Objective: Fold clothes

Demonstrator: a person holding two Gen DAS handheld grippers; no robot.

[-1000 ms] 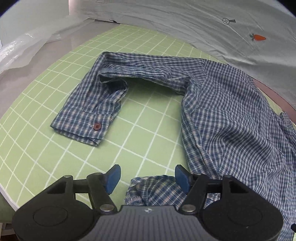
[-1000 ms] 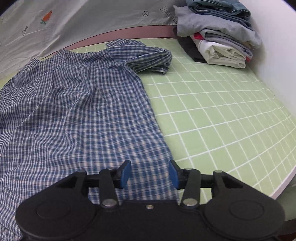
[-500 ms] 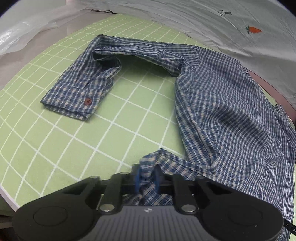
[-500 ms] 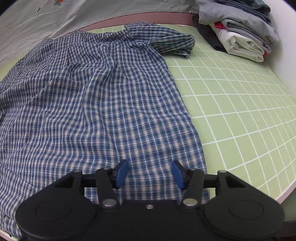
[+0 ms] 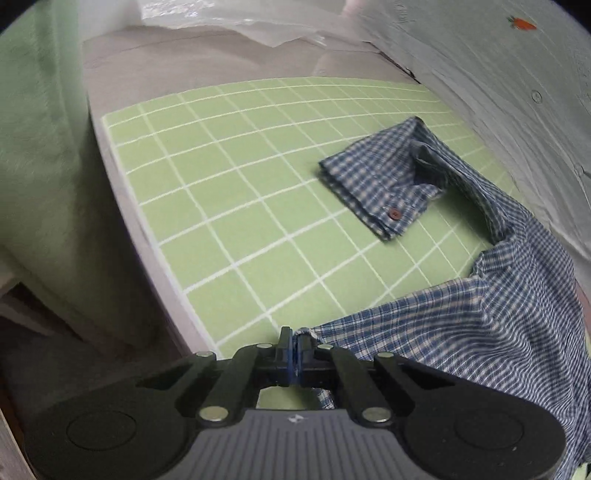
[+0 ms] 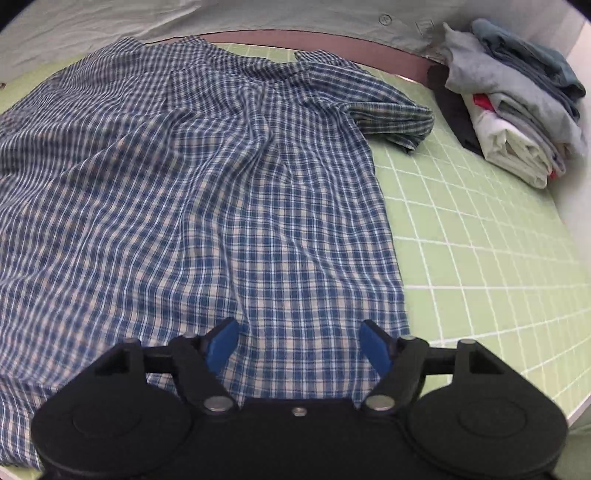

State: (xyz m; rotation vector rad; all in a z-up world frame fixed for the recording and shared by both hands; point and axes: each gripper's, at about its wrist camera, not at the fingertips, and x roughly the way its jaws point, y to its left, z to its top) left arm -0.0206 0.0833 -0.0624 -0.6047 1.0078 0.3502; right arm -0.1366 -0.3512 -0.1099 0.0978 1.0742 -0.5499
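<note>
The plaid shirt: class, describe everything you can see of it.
The plaid shirt is thin, wrinkled blue-and-white checked cloth, spread over the green grid mat. One long sleeve bends back on itself, its cuff showing a brown button. The left hand-held gripper pinches its lower corner; the right hand-held gripper is open above its hem.

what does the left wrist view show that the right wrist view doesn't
Only the left wrist view shows the left claw shut on the plaid shirt's corner, the buttoned cuff lying on the mat, and clear plastic sheeting beyond it. Only the right wrist view shows the open right claw above the shirt body and the stack of folded clothes. Both show the plaid shirt and the green grid mat.
</note>
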